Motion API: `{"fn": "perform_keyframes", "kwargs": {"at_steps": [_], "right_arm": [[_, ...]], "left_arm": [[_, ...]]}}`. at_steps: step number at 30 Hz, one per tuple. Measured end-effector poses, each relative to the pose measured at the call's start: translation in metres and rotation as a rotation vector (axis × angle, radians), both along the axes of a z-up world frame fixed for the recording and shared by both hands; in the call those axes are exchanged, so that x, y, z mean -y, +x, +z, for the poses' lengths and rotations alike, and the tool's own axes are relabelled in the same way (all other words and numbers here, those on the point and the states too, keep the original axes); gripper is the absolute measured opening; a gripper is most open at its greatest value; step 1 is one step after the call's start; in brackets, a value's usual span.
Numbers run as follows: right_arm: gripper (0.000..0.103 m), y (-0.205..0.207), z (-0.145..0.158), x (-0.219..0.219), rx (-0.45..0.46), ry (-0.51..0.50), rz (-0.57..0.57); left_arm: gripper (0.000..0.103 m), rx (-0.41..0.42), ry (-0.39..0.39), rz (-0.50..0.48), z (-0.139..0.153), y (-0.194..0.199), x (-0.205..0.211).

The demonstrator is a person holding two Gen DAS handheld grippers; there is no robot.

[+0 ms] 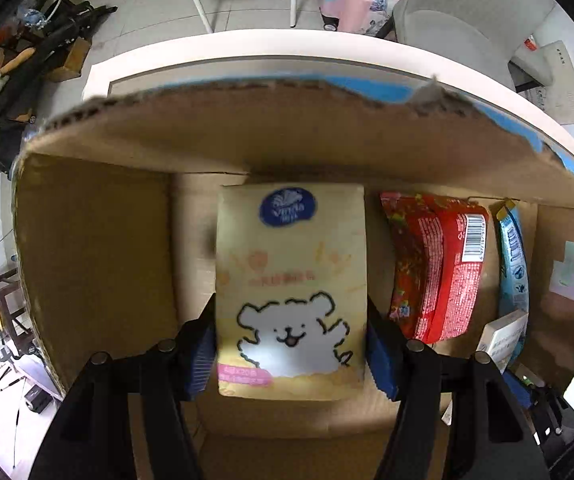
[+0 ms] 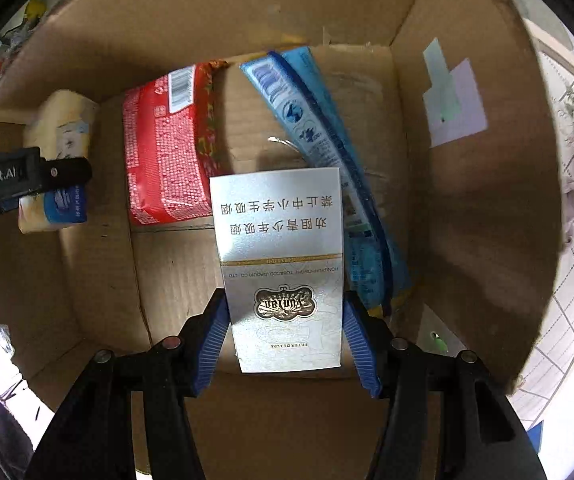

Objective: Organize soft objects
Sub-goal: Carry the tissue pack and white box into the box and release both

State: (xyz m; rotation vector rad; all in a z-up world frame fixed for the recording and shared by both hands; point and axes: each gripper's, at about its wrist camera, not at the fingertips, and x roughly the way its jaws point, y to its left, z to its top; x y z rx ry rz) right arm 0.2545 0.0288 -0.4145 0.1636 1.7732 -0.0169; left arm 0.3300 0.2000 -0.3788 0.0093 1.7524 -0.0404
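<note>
My left gripper (image 1: pixel 291 344) is shut on a yellow tissue pack (image 1: pixel 291 280) with a white bear drawing, held inside an open cardboard box (image 1: pixel 95 240). My right gripper (image 2: pixel 283 332) is shut on a silver cigarette pack (image 2: pixel 283 264), held over the same box's floor (image 2: pixel 175 272). A red snack bag (image 1: pixel 435 268) and a blue packet (image 1: pixel 513 264) lie in the box; both also show in the right wrist view, the red bag (image 2: pixel 167 144) and the blue packet (image 2: pixel 319 136). The tissue pack (image 2: pixel 59 128) and left gripper (image 2: pixel 53 178) show at the left of the right wrist view.
The box has tall brown walls (image 2: pixel 479 200) with a pale label (image 2: pixel 455 104) on the right one. It sits on a white table (image 1: pixel 247 44). Beyond it are a grey chair (image 1: pixel 455 20), pink bags (image 1: pixel 363 0) and floor clutter (image 1: pixel 39 56).
</note>
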Motion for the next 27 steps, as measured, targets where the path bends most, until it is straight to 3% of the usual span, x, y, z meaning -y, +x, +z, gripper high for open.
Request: {"fn": "perform_keyframes", "kwargs": {"at_steps": [2,6,12,15,27], "right_arm": [[0.060,-0.002,-0.002,0.000,-0.018,-0.008,0.005],[0.079,-0.005,0.002,-0.004,-0.019,0.023,0.006],[0.094,-0.009,0.033,-0.018,0.027,0.017,0.022],[0.095,-0.014,0.048,-0.023,0.050,0.017,0.044],[0.097,-0.055,0.133,-0.020,0.202,-0.034,0.094]], "left_arm": [[0.062,-0.011,-0.006,-0.002,0.001,0.001,0.002],[0.062,-0.014,-0.003,0.000,0.009,0.000,0.002],[0.078,0.013,0.000,0.010,0.034,-0.013,-0.007],[0.090,0.034,0.005,0.002,0.049,-0.025,-0.010],[0.091,0.170,-0.022,0.027,0.111,-0.092,-0.010]]}}
